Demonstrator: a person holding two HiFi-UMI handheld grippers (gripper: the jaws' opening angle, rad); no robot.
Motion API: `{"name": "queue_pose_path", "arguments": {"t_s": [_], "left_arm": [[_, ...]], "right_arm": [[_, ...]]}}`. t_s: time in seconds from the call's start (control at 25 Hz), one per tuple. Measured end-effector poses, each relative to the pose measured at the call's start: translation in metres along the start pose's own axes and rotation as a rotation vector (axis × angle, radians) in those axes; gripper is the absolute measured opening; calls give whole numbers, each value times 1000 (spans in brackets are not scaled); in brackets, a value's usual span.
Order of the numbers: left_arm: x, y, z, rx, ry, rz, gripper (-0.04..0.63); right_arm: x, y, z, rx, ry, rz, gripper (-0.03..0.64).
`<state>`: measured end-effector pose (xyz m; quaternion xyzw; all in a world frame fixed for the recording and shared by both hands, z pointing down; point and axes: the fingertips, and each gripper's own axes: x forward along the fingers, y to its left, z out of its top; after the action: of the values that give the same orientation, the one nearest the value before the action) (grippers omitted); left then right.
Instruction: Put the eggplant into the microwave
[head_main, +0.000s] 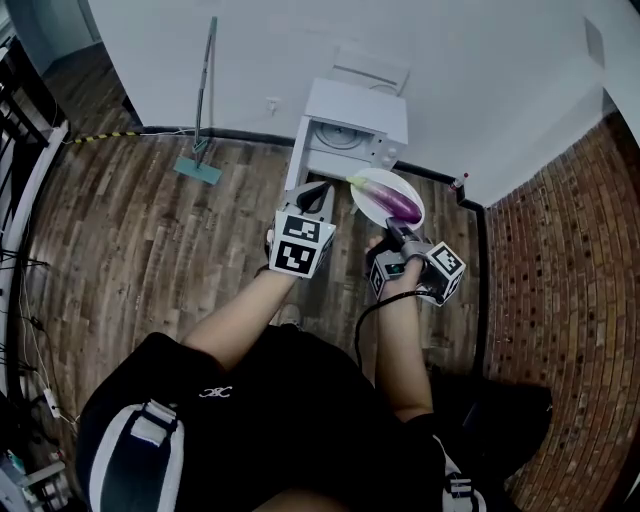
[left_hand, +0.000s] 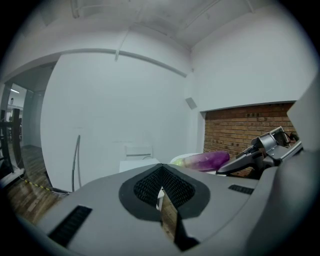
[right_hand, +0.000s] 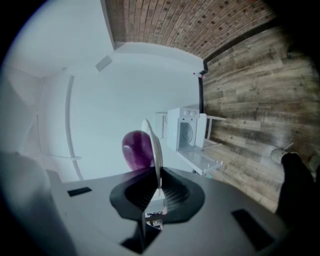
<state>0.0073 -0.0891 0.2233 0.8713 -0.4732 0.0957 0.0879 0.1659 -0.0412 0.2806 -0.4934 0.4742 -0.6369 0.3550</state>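
Note:
A purple eggplant (head_main: 393, 201) with a green stem end lies on a white plate (head_main: 372, 207). My right gripper (head_main: 393, 233) is shut on the plate's near rim and holds it in the air. In the right gripper view the plate (right_hand: 157, 150) stands edge-on between the pads, with the eggplant (right_hand: 137, 149) to its left. My left gripper (head_main: 318, 192) is shut on nothing, just left of the plate. The white microwave (head_main: 355, 128) stands on the floor against the wall right ahead, its door open. The left gripper view shows the eggplant (left_hand: 207, 160) at the right.
A mop (head_main: 201, 110) leans on the white wall to the left of the microwave. A small red-capped bottle (head_main: 458, 183) stands in the corner by the brick wall (head_main: 560, 260). Wood floor (head_main: 150, 230) spreads to the left, with cables along its far left edge.

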Motion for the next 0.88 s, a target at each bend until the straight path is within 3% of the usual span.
{"name": "queue_pose_path", "arguments": {"t_s": [0.4, 0.88], "left_arm": [[70, 42, 20, 5, -2, -23, 0], [117, 64, 7, 2, 41, -44, 0]], "right_arm": [[75, 30, 24, -12, -17, 5, 31], [125, 23, 42, 11, -26, -19, 31]]}}
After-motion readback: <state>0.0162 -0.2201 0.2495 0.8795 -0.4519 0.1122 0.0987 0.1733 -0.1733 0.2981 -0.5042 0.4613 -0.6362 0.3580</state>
